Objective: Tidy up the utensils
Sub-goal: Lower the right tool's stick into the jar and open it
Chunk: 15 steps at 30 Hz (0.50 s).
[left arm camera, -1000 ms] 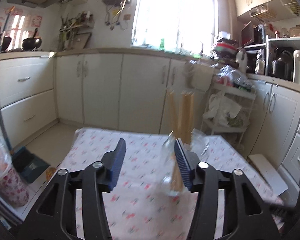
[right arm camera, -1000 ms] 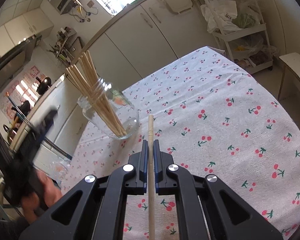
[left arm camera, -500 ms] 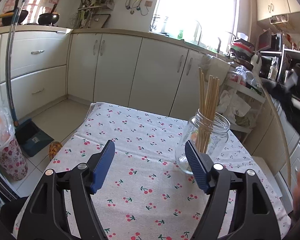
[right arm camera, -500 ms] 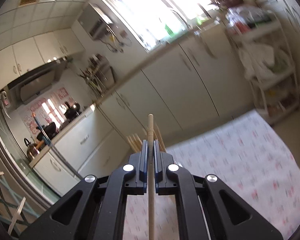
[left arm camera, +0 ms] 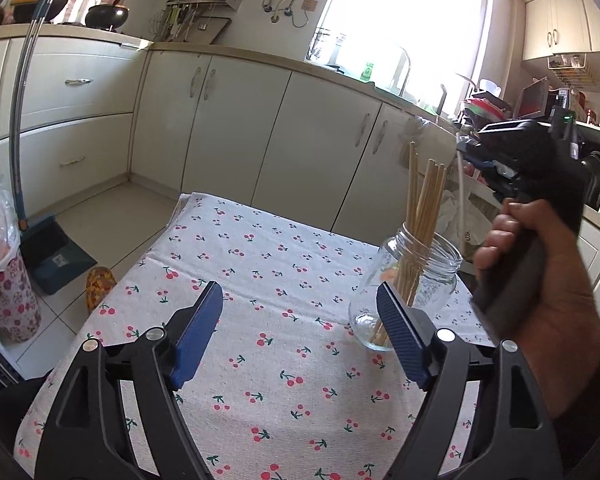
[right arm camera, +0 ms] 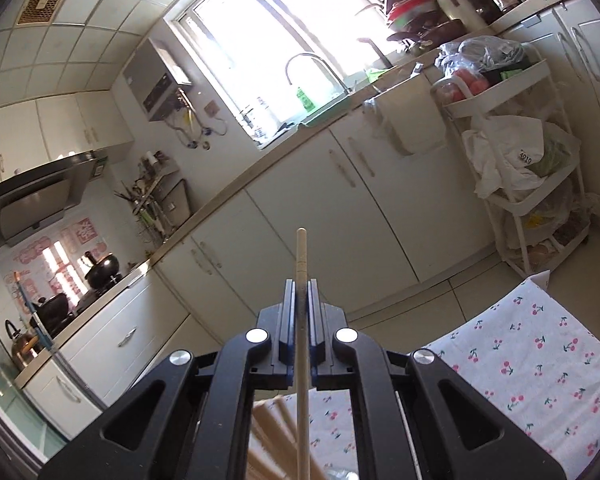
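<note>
A clear glass jar (left arm camera: 410,290) stands on the cherry-print tablecloth (left arm camera: 260,320) and holds several wooden chopsticks (left arm camera: 424,216), upright. My left gripper (left arm camera: 300,332) is open and empty; its right finger is next to the jar's near side. My right gripper (right arm camera: 301,300) is shut on a single wooden chopstick (right arm camera: 301,264). In the left wrist view the right gripper (left arm camera: 466,152) hangs above and right of the jar, with its chopstick (left arm camera: 463,200) pointing down beside the jar's mouth. The chopstick tops (right arm camera: 276,420) show under the right gripper.
White kitchen cabinets (left arm camera: 240,128) stand beyond the table's far edge. A white shelf trolley (right arm camera: 540,160) with bags stands to the right. A dustpan (left arm camera: 52,256), a broom handle (left arm camera: 20,100) and a flowered bin (left arm camera: 4,292) are on the floor at the left.
The right gripper has risen and tipped up with its chopstick and now hangs over the jar. The left gripper has drawn back a little and stays open.
</note>
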Each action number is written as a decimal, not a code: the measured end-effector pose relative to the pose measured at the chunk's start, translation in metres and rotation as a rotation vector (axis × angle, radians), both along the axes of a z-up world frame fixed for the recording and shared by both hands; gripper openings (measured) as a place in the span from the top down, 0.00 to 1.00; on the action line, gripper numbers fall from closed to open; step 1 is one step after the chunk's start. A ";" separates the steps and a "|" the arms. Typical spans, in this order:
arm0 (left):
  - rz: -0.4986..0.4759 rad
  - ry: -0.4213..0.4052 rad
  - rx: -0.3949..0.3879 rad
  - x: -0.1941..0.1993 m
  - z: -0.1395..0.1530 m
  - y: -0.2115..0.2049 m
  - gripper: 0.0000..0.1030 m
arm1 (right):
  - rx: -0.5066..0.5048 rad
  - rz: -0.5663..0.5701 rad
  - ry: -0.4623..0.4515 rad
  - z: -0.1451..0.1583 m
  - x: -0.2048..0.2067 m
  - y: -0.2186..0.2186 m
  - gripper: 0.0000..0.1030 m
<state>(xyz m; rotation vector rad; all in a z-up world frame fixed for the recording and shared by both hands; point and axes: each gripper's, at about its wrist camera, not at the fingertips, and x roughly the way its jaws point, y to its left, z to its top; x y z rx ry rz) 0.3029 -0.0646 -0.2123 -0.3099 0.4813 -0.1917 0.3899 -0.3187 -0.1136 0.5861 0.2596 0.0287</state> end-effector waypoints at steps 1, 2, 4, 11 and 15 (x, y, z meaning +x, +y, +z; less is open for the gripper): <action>-0.003 -0.003 0.002 -0.001 0.000 -0.001 0.26 | -0.006 -0.004 0.001 -0.001 0.002 0.000 0.94; -0.007 -0.010 0.007 -0.002 0.001 -0.003 0.25 | -0.012 -0.005 0.001 -0.002 0.004 0.001 0.94; -0.010 -0.019 0.011 -0.003 0.002 -0.004 0.24 | -0.035 -0.003 0.003 -0.005 0.007 0.004 0.94; -0.006 -0.011 0.010 -0.001 0.002 -0.004 0.21 | -0.113 0.022 0.017 -0.017 -0.003 0.017 0.94; 0.001 0.002 0.006 0.001 0.000 -0.003 0.19 | -0.163 0.039 0.012 -0.018 -0.022 0.024 0.94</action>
